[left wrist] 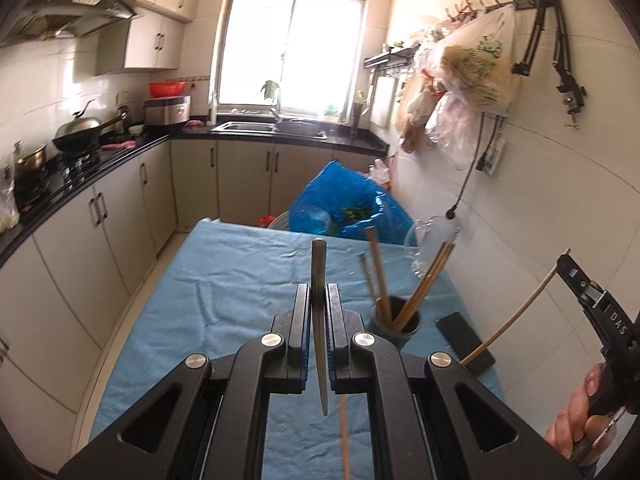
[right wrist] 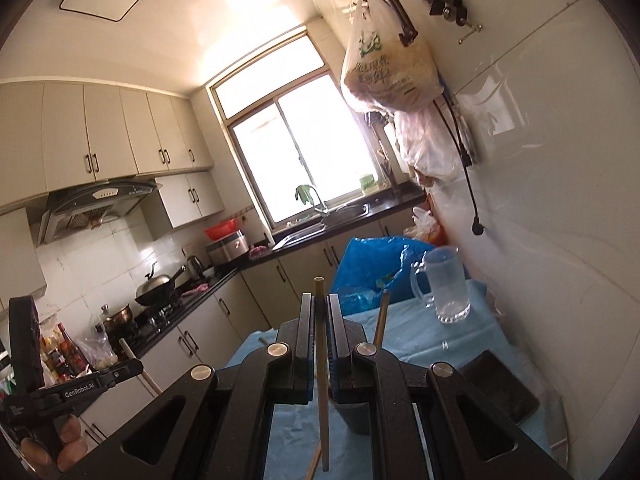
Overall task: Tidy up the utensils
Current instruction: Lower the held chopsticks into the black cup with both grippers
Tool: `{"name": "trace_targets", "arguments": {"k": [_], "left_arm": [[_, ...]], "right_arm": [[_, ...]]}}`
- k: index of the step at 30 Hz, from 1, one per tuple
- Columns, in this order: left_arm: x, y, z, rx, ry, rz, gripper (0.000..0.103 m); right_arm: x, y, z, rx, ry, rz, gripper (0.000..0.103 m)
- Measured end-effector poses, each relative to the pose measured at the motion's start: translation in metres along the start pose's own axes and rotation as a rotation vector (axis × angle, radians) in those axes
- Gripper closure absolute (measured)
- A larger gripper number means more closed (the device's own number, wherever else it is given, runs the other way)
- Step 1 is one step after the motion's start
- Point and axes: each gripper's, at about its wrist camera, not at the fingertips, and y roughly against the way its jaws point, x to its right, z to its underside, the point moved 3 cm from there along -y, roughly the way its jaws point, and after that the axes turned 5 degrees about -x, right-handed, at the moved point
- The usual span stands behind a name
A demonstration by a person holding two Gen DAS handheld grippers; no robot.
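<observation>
Left hand-held gripper [left wrist: 319, 300] clamps 1 chopstick [left wrist: 318, 280] beside holder cup [left wrist: 394, 320].

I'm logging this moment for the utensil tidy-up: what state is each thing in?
Left gripper: shut on a chopstick.
Right gripper: shut on a chopstick.
Utensil cup: upright, holding several chopsticks.
Glass mug: upright, looks empty.
Phone: flat on the blue cloth, screen dark.
</observation>
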Motion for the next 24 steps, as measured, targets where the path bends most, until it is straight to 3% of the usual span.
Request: {"name": "trace_targets", "arguments": {"k": [13,24], "left_arm": [[0.065,-0.029,-0.063,0.038,-0.043,0.058,0.097],[0.092,-0.083,-0.09,0.045,-0.039,0.069,0.097]], "right_arm": [[0.016,-0.017,-0.047,0.044,0.001,0.029,0.097],[0.027,-0.075,-0.069,0.031,-0.002,0.069,0.097]]}}
